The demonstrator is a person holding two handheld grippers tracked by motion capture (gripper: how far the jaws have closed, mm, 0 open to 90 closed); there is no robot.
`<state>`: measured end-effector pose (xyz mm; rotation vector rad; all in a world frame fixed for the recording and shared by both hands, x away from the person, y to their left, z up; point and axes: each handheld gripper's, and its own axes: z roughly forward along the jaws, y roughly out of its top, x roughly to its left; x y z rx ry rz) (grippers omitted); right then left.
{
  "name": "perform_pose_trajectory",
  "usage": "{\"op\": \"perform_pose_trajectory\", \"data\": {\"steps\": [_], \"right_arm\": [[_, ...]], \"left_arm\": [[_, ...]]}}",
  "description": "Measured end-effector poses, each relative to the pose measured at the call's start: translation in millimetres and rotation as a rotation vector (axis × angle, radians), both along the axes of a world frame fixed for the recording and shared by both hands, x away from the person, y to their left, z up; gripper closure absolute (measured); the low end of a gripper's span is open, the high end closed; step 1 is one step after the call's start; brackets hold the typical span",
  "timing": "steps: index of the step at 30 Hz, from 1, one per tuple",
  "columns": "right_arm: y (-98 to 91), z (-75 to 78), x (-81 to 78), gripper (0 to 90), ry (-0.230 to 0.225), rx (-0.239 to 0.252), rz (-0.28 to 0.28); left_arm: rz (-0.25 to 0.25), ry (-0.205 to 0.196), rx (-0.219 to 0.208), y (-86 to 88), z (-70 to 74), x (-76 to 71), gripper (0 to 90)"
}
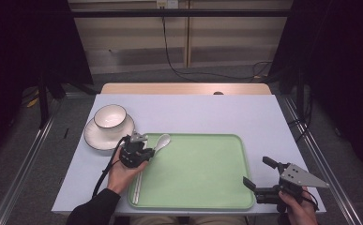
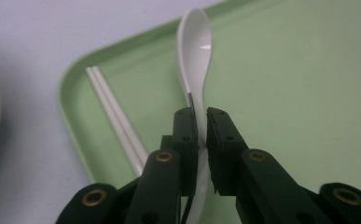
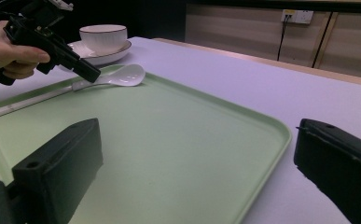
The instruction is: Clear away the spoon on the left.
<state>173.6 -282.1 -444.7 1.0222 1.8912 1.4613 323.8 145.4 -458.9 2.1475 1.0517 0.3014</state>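
Left gripper: jaws clamped on handle of white spoon, long axis running straight ahead over green tray corner; right gripper open, well apart.

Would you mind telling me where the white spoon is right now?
The white spoon lies in the far-left corner of the green tray in the high view, beside the chopsticks, with its handle pinched in the left tool.
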Motion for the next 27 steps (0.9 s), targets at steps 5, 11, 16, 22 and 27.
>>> {"op": "perform_pose_trajectory", "data": {"steps": [5,11,16,22,27], "right_arm": [[-0.1,-0.1,0.1,0.7,0.005,0.001,-0.005],[0.6,0.0,0.0,0.7,0.006,0.006,-0.010],[0.3,-0.4,0.6,0.7,0.006,0.006,-0.009],[0.2,-0.3,0.1,0.7,0.007,0.002,-0.010],[-0.1,-0.2,0.4,0.7,0.005,0.003,-0.008]], "left_arm": [[0.010,0.010,-0.005,1.5,1.1,0.8,83.1],[0.012,0.012,0.003,0.9,1.2,0.6,87.9],[0.014,0.014,0.001,0.0,0.8,0.4,85.8],[0.008,0.010,-0.010,0.7,0.8,0.4,81.1],[-0.004,-0.008,-0.015,2.1,2.6,-0.8,69.8]]}}
